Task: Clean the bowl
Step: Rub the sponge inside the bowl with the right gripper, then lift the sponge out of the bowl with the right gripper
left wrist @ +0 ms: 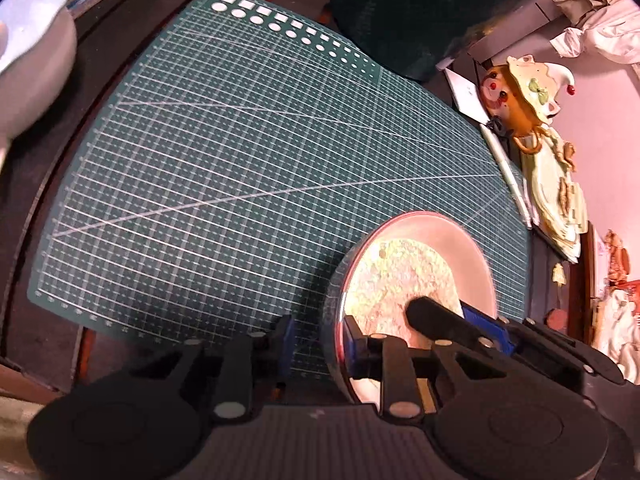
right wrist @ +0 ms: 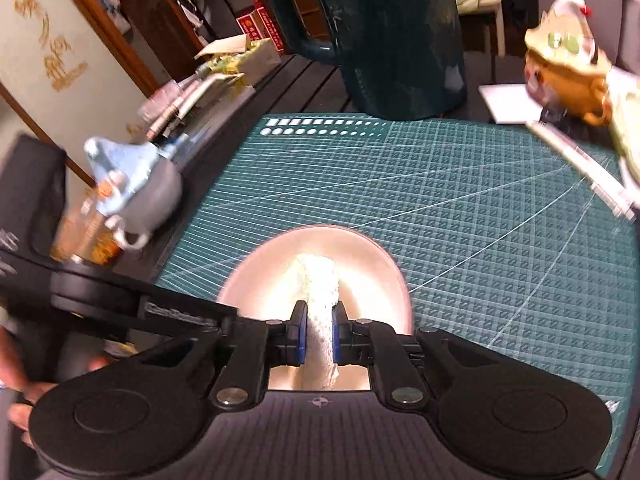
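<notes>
While the left gripper [left wrist: 320, 344] is pinching the near rim of the bowl [left wrist: 452, 248] between its fingers, one blue pad inside the rim and the other outside against the shiny wall, the right gripper [right wrist: 319, 340] is squeezing a pale, rough sponge or cloth [right wrist: 320, 284] and reaching with it into the bowl. The bowl is sitting on the green cutting mat [left wrist: 224, 168], near the mat's front edge, and the mat is lying on the dark table [left wrist: 48, 208].

Judging by this, the wiping step is under way: one gripper is steadying the bowl and the other is bringing the sponge to the inside. From the left wrist view the sponge is lying across the bottom of the bowl, though whether it is pressing firmly there I cannot tell. The next move is calling for a sweep around the inner wall, with the left grip staying firm so the bowl is not sliding on the mat.

As for writing, the mat is carrying a printed grid with tiny numbers along its edge, too small to read. A panel [right wrist: 48, 56] at the far left of the right wrist view is showing gold characters, and red boxes [right wrist: 260, 26] behind are carrying print, both unreadable.
</notes>
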`<state>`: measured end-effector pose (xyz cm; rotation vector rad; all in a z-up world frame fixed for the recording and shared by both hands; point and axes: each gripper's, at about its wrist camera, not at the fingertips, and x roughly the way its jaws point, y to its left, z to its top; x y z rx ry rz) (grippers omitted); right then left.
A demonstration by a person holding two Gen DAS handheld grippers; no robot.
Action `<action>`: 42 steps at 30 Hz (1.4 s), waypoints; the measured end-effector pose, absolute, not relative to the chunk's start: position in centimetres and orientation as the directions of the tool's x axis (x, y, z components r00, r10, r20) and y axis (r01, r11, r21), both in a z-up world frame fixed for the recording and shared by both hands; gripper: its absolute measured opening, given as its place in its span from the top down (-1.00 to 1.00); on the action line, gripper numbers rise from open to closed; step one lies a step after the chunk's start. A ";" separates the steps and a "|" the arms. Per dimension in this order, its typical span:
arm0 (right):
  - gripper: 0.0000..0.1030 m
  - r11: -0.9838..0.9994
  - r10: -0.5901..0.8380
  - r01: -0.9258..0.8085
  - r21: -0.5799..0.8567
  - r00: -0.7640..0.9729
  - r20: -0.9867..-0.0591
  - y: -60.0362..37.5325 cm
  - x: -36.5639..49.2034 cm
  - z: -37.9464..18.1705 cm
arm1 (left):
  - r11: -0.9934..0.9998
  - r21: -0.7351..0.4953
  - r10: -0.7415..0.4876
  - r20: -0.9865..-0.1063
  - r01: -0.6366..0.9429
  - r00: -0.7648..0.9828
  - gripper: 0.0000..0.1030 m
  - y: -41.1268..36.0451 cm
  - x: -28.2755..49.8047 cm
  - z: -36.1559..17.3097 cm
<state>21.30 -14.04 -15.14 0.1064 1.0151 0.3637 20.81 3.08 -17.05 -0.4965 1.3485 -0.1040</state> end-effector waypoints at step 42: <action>0.79 0.968 0.180 -0.251 0.023 0.626 -0.759 -14.0 19.5 -10.4 | 0.877 -0.420 -0.368 -0.900 -0.233 0.235 0.57 3.6 21.3 -17.4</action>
